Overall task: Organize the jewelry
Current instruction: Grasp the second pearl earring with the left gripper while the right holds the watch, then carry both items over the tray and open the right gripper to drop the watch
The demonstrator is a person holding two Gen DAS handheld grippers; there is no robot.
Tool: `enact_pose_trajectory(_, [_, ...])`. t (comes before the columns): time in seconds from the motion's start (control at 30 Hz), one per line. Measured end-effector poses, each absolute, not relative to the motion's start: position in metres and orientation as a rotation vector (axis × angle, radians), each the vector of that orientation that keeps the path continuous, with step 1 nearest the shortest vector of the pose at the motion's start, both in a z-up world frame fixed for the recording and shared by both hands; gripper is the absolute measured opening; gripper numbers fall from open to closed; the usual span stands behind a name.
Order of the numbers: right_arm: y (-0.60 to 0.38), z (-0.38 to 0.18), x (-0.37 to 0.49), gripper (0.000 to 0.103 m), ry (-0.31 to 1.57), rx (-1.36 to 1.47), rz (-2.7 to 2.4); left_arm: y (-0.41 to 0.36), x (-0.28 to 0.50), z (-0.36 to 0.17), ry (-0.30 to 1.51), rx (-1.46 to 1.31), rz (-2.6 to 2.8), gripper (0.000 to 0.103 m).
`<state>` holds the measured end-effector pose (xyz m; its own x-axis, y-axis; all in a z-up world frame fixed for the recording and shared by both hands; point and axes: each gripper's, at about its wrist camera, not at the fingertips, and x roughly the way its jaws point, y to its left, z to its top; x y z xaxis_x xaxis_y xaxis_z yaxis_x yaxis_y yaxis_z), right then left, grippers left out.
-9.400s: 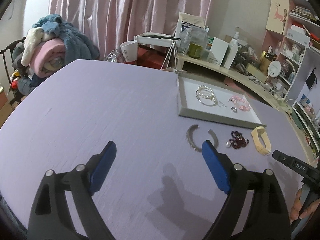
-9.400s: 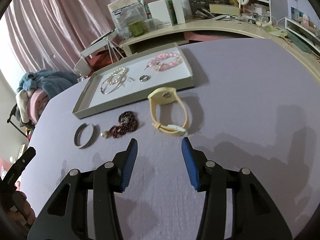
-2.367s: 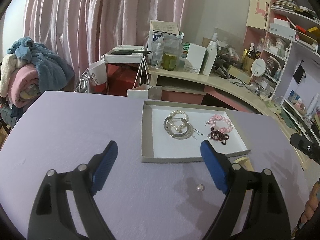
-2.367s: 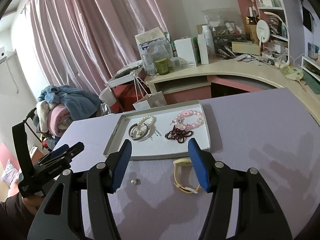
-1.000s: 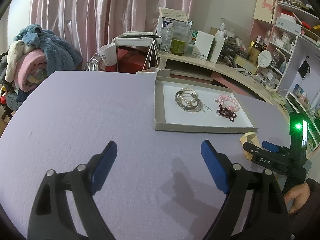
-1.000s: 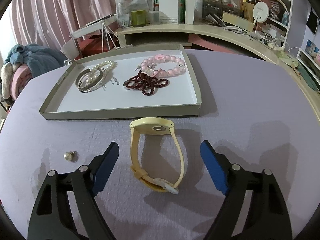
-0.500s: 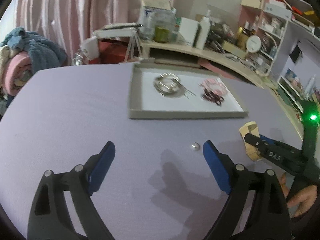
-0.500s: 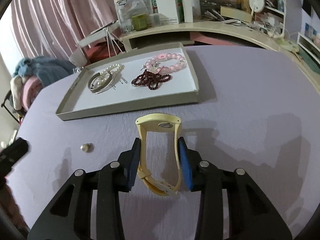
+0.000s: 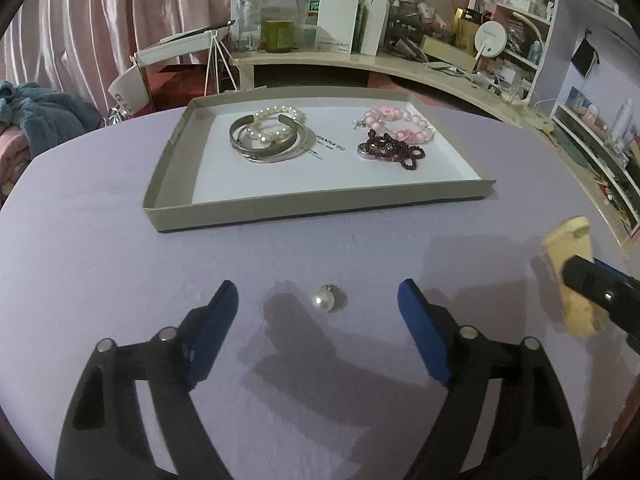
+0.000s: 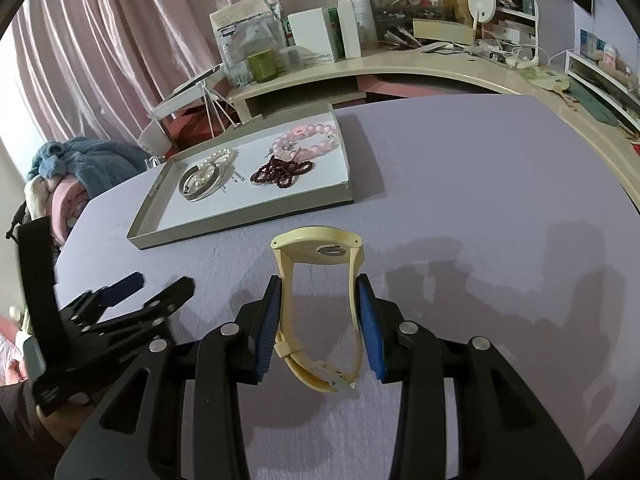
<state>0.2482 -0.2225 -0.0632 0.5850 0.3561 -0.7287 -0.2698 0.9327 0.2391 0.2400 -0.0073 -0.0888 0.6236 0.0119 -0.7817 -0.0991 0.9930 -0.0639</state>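
Observation:
My right gripper [image 10: 319, 312] is shut on the strap of a pale yellow watch [image 10: 318, 245], held just above the purple table; the watch also shows in the left wrist view [image 9: 571, 267]. My left gripper [image 9: 318, 308] is open and low over the table, with a small pearl pendant [image 9: 323, 303] lying between its fingertips. The grey tray [image 9: 280, 206] beyond holds silver bangles with a pearl bracelet [image 9: 268, 136], a pink bead bracelet [image 9: 400, 122] and a dark red bead bracelet [image 9: 394, 152]. The tray also shows in the right wrist view [image 10: 240, 222].
A curved desk [image 10: 400, 68] crowded with boxes and bottles runs behind the table. A pile of blankets [image 10: 80, 168] sits at the far left. Shelves [image 9: 592, 92] stand on the right. The left gripper shows at the lower left of the right wrist view [image 10: 132, 300].
My right gripper closed on the yellow watch strap and lifted it slightly. My left gripper moved forward and down until the pearl pendant lay between its open fingers.

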Motion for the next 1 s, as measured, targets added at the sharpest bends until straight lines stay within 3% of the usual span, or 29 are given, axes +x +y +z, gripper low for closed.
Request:
enact_pose_trajectory(0.33, [-0.222,-0.064,0.245,0.039,0.882,0.098,0.372,-0.010,0.250,-0.101,0.906,-0.079,0.095,0.052])
enact_pose_trajectory(0.4, [-0.222,-0.064,0.245,0.039,0.882,0.097,0.371,-0.008,0.251,-0.101,0.900,-0.086,0.097,0.029])
enact_pose_trajectory(0.47, [-0.222,-0.064,0.245,0.039,0.882,0.098,0.372,-0.004,0.251,-0.101,0.898,-0.097,0.089,0.013])
enact_pose_trajectory(1.0, [-0.208,-0.062,0.239,0.039,0.883,0.089,0.415,0.019,0.228,-0.090,0.833,-0.141,0.025,0.013])
